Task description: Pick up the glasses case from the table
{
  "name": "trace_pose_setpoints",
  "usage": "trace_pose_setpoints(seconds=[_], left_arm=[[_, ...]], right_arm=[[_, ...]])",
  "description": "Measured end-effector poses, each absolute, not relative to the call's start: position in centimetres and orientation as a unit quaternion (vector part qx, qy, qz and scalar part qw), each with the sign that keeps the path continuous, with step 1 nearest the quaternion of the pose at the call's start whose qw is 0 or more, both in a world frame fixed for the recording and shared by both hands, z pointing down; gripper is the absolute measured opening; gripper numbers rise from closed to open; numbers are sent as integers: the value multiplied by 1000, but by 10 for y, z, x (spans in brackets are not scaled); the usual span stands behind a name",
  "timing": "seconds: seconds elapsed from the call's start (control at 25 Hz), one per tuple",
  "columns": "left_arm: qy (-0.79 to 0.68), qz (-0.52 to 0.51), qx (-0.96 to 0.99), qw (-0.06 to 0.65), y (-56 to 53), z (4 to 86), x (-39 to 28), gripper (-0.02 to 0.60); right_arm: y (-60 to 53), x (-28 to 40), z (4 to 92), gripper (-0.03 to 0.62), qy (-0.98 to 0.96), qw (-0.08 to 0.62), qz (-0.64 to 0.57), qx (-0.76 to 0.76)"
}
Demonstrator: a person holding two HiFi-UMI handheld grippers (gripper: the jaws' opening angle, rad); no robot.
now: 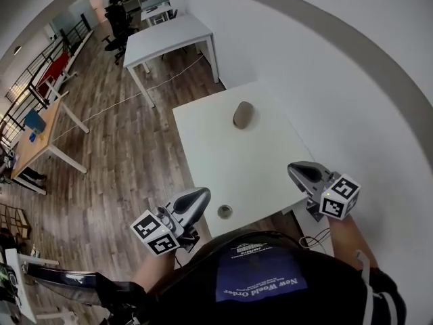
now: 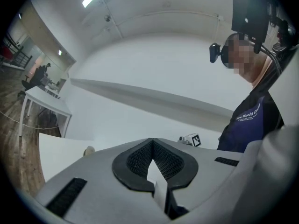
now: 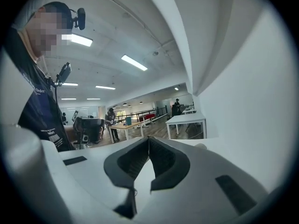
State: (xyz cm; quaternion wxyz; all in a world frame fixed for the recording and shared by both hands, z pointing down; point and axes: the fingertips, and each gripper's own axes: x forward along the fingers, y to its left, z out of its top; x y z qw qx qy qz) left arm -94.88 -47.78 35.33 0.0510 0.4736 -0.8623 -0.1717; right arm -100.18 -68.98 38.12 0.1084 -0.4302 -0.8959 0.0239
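Wood-plank flooring and rows of white desks are filling the open office, and the nearest white table (image 1: 203, 147) is carrying the glasses case (image 1: 243, 114) — a grey-brown oval pouch lying flat toward the table's far end. Its long axis is running roughly from the near edge to the far edge, away from the person, and at this size neither end is looking any different from the other.

Both tools are hovering at the near end, well apart from the case. The left gripper (image 1: 200, 196) is sitting by the table's near left corner and the right gripper (image 1: 295, 170) by its right edge, so the case is lying ahead of them and between their lines. Each gripper's own view is showing its jaws closed tip to tip with nothing between them.

In the left gripper view the case (image 2: 88, 150) is peeking out as a small bump past the left jaw — mostly cut off. The person's torso is covering the table's near edge, just below a round cable grommet (image 1: 224, 211).
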Motion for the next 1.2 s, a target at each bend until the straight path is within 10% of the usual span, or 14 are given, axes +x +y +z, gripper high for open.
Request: trace_pose_setpoints(seconds=[1.2], left_arm=[[-862, -193, 466, 55, -344, 395, -1125, 2]], right_arm=[[-576, -1179, 403, 2, -901, 135, 31, -412]])
